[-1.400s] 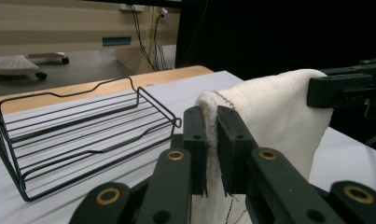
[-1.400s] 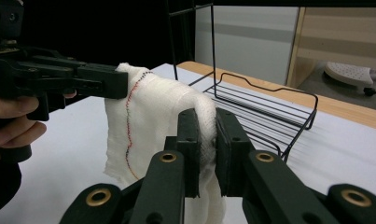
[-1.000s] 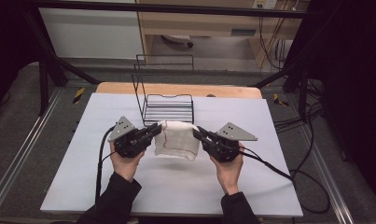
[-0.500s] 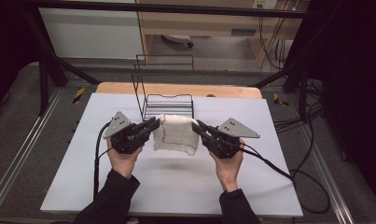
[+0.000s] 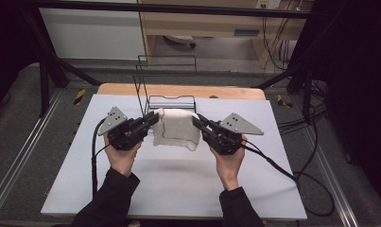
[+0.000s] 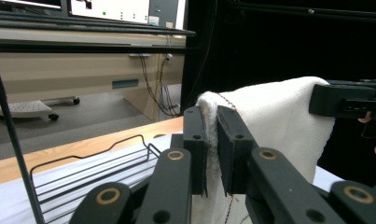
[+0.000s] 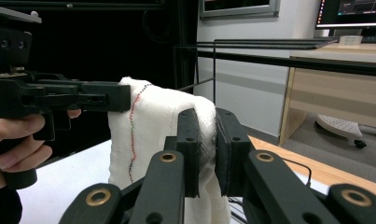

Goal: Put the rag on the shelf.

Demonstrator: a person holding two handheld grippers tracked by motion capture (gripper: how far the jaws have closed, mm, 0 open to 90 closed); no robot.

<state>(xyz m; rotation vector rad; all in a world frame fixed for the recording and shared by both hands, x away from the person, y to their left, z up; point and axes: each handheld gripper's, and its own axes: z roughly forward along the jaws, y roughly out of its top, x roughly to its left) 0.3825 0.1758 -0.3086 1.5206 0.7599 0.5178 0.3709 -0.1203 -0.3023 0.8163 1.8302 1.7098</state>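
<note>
- The high view takes in the whole white table [image 5: 178, 189], both forearms, and one black wire rack [image 5: 171, 101] standing at the table's far edge, just behind the cloth.
- The left gripper view shows the rack's rails up close at lower left and a wheeled base on the floor beyond; the right gripper view shows the red stitched seam running down the cloth [image 7: 148, 140].
- Counted: one white cloth [image 5: 176, 128], one rack, two grippers, two hands.
- The left gripper [image 5: 152, 118] is clenched on the cloth's upper left corner; in its own view the fabric edge is pinched between the jaws.
- The right gripper [image 5: 197, 120] is clamped on the upper right corner in the same way.
- The cloth hangs between the two grippers, lifted off the table, its shadow on the surface below.
</note>
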